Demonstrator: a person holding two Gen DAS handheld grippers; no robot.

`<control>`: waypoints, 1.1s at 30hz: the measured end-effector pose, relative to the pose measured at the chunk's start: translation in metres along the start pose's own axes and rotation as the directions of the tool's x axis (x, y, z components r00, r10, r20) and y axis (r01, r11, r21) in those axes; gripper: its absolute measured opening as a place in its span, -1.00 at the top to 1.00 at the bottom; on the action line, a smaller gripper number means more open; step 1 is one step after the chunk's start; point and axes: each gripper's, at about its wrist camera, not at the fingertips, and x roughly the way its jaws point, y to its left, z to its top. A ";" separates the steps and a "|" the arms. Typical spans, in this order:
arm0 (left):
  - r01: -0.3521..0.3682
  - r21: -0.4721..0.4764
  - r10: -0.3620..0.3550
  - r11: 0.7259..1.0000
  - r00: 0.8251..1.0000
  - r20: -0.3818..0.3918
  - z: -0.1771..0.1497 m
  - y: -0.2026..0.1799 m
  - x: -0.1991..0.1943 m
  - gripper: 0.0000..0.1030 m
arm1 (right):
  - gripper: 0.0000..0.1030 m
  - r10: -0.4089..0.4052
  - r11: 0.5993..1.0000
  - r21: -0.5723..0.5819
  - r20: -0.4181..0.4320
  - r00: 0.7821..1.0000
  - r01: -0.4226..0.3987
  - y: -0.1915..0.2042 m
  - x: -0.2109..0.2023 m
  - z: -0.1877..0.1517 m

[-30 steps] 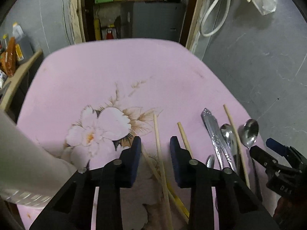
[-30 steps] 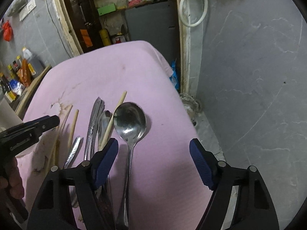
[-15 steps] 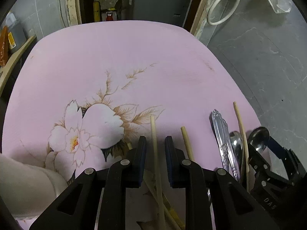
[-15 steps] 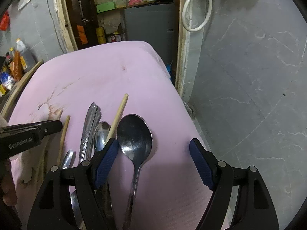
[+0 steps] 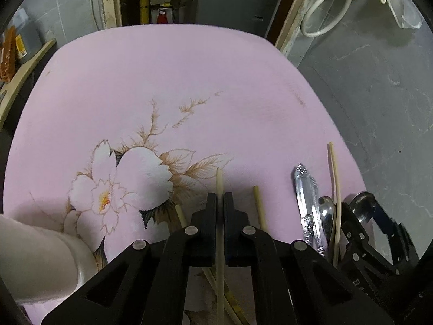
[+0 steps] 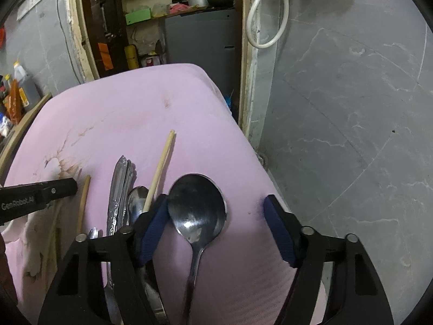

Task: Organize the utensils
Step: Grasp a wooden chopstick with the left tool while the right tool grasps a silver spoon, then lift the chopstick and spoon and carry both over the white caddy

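Utensils lie on a pink flowered cloth. My left gripper is shut on a pale wooden chopstick, whose tip sticks out past the fingers. More chopsticks lie beside it, one further right, next to silver handles and a small spoon. My right gripper is open with its jaws either side of a large steel spoon lying bowl up. A chopstick, silver handles and a small spoon lie to its left.
A white cylindrical container stands at the near left of the cloth. A grey tiled wall runs close along the right edge. A shelf with bottles is at the far left, and a doorway with shelves lies behind.
My left gripper has closed from open onto the chopstick. My right gripper has moved forward so the large spoon's bowl sits between its open fingers.
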 end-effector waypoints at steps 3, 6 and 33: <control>0.003 -0.017 -0.003 1.000 0.999 0.033 -0.003 0.000 -0.011 0.95 | 0.07 -0.004 0.999 0.033 0.010 1.000 0.004 -0.006 -0.002 -0.001; 0.010 -0.026 -0.008 1.000 0.997 0.072 -0.008 0.002 -0.024 0.95 | 0.19 0.002 0.999 0.039 0.016 1.000 -0.003 -0.009 -0.004 0.000; 0.190 0.017 -0.187 0.982 0.939 0.287 -0.051 0.034 -0.139 0.95 | 0.85 0.075 0.995 0.050 0.146 0.986 -0.083 0.001 -0.088 -0.016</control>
